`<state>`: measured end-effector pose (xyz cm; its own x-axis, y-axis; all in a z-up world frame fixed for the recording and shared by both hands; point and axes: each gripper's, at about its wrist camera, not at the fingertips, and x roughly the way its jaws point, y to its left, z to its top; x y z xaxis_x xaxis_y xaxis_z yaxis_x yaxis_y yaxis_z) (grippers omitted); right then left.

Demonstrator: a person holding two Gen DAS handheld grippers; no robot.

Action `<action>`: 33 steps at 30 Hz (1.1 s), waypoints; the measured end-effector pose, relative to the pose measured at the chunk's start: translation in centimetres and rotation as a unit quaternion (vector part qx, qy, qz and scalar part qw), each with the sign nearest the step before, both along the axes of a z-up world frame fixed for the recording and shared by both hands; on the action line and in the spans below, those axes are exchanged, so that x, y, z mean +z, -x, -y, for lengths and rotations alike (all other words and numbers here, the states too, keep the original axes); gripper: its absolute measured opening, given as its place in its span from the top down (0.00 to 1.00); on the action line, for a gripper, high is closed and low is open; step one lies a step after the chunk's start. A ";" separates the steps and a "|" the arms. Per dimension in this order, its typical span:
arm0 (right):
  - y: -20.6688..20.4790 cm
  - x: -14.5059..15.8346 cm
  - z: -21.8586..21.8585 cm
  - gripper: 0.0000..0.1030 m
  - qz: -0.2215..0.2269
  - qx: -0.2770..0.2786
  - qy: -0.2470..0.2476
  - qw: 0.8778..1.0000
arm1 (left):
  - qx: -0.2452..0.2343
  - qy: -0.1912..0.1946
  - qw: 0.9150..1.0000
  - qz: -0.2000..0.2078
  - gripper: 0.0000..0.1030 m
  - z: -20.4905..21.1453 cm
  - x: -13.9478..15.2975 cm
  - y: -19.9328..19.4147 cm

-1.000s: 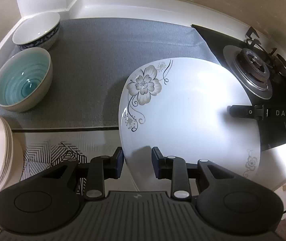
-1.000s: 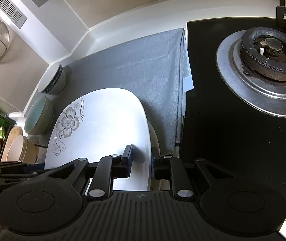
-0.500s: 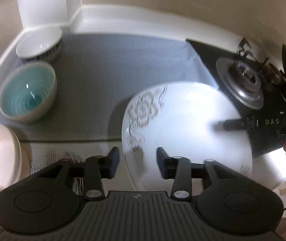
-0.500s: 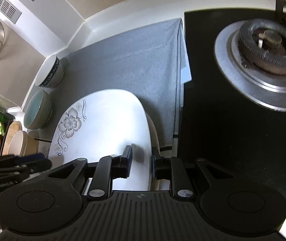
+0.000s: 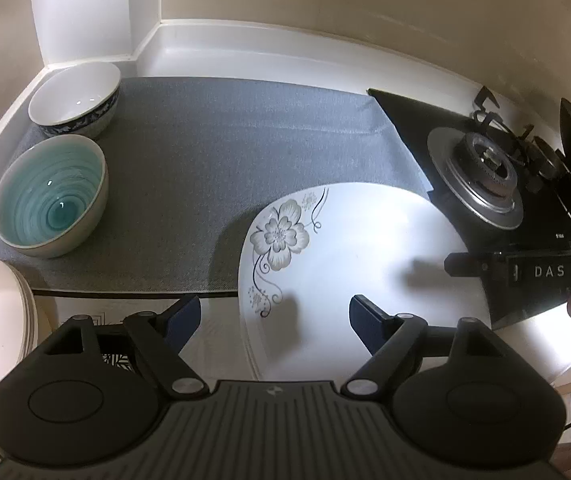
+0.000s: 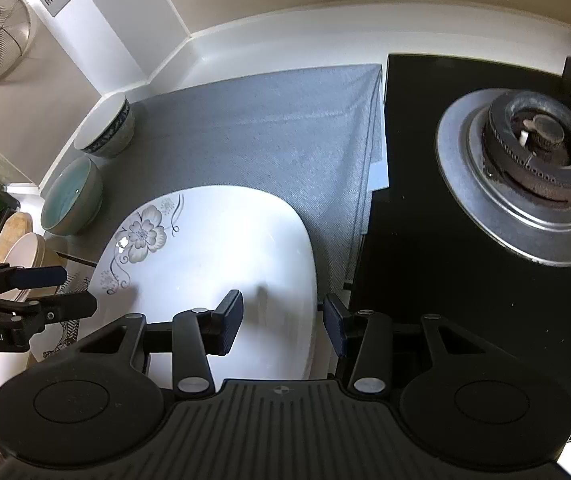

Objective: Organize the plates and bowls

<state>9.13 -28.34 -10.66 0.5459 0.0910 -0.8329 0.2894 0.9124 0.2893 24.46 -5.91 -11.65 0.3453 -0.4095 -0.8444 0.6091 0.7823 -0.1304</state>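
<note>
Between both opening grippers, left [image 5: 275, 318], right [image 6: 283, 324], floral plate [image 5: 365, 272], unheld.

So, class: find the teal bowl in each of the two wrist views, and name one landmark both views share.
Left wrist view: the teal bowl sits at the left edge, on the grey mat, in front of the blue-patterned bowl.
Right wrist view: it is far left at mid-height, seen side-on.
Shared landmark: the flowered plate.

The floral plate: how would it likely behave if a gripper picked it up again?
The floral plate looks rigid and glazed, so probably slippery between pads. Wide and shallow, likely ceramic: heavy at one rim, apt to tilt, and breakable near the stove burner.
</note>
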 end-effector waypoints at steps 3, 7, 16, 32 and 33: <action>-0.2 0.3 -0.2 0.47 -0.001 0.005 -0.001 1.000 | 0.006 0.006 1.000 -0.012 0.13 0.1 -0.1 -0.3; -0.3 0.8 -0.8 0.38 -0.001 0.013 0.002 1.000 | 0.009 0.016 1.000 -0.012 0.01 0.2 0.2 -0.3; -0.4 1.3 -2.0 0.30 -0.006 0.035 0.003 0.999 | 0.047 0.020 0.998 -0.020 0.00 -1.4 0.2 -0.7; 0.3 -0.7 -1.6 0.24 -0.010 0.034 0.004 0.999 | 0.073 0.032 0.993 -0.092 0.00 -2.3 -2.7 -1.7; 0.3 -0.9 -1.6 0.24 -0.011 0.034 -0.001 0.999 | 0.072 0.033 0.993 -0.092 0.01 -2.1 -2.8 -1.6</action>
